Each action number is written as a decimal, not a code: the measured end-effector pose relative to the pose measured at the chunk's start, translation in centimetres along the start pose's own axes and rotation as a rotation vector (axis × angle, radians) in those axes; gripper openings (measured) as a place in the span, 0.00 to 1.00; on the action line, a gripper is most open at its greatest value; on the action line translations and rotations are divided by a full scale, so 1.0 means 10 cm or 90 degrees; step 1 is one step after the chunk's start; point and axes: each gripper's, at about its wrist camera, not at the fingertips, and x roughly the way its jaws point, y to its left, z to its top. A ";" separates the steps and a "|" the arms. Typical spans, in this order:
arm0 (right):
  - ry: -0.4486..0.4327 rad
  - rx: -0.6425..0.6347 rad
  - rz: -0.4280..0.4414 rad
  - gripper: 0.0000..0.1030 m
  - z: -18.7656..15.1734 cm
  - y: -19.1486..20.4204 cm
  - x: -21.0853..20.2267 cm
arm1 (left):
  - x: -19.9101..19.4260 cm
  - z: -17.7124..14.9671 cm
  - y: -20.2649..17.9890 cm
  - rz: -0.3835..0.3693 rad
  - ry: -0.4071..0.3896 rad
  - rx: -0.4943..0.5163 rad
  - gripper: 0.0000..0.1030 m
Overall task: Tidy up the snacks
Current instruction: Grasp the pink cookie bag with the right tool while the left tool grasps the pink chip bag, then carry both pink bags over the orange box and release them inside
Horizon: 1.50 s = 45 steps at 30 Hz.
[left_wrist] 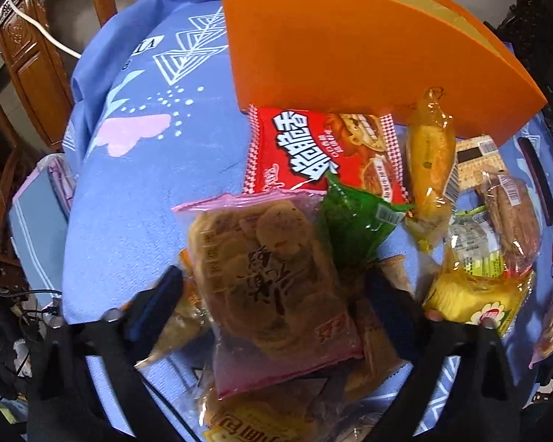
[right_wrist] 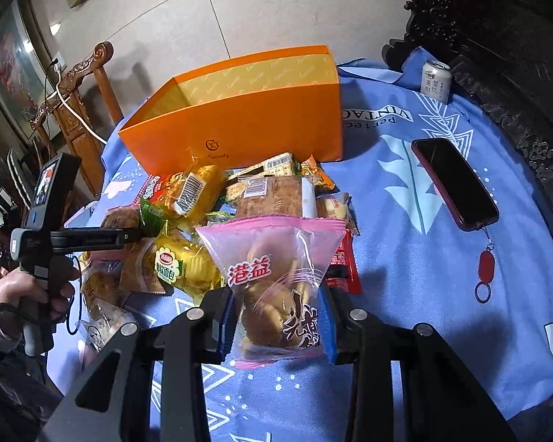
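A pile of wrapped snacks (right_wrist: 217, 217) lies in the middle of the right wrist view on a counter covered with a blue patterned cloth (right_wrist: 405, 221), just in front of an open orange box (right_wrist: 247, 125) that stands in the upper centre.

The right gripper (right_wrist: 276, 316) is clenched on a pink-edged clear packet of pastries (right_wrist: 276, 276), its blue-padded fingers (right_wrist: 225, 316) pressing the packet's two sides; the packet stands upright in the lower centre, in front of the pile.

In the left wrist view the left gripper (left_wrist: 272, 294) points steeply down at the pile. Its fingers (left_wrist: 162, 294) straddle a pink packet of round biscuits (left_wrist: 265, 276) in the lower centre. The jaws stand apart, with a gap visible between the left pad and the packet; whether the right pad touches it I cannot tell.

Around that packet lie a red wafer packet (left_wrist: 313, 154) above it, a green packet (left_wrist: 354, 221) to its right, a yellow wrapped bun (left_wrist: 429, 154) further right, and a yellow bread packet (left_wrist: 475, 294) at the lower right.

Right of the pile in the right wrist view, a dark phone (right_wrist: 453, 180) with a red charm lies on the cloth, and a small can (right_wrist: 435, 80) stands at the upper right. At the left edge a hand (right_wrist: 22, 291) holds the left gripper's handle.
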 end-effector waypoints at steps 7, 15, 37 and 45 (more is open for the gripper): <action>-0.003 0.009 -0.001 0.36 0.01 -0.02 0.00 | -0.02 -0.02 0.01 -0.002 -0.006 0.004 0.53; -0.024 0.006 0.010 0.36 0.08 0.03 -0.09 | -0.28 -0.09 0.13 -0.024 -0.041 -0.027 0.51; -0.149 -0.059 0.054 0.36 1.28 0.35 -0.40 | -1.56 0.69 0.04 -0.064 -0.226 -0.001 0.51; -0.184 -0.072 0.048 0.36 2.12 0.41 -0.12 | -1.65 1.48 -0.33 -0.069 -0.278 0.043 0.51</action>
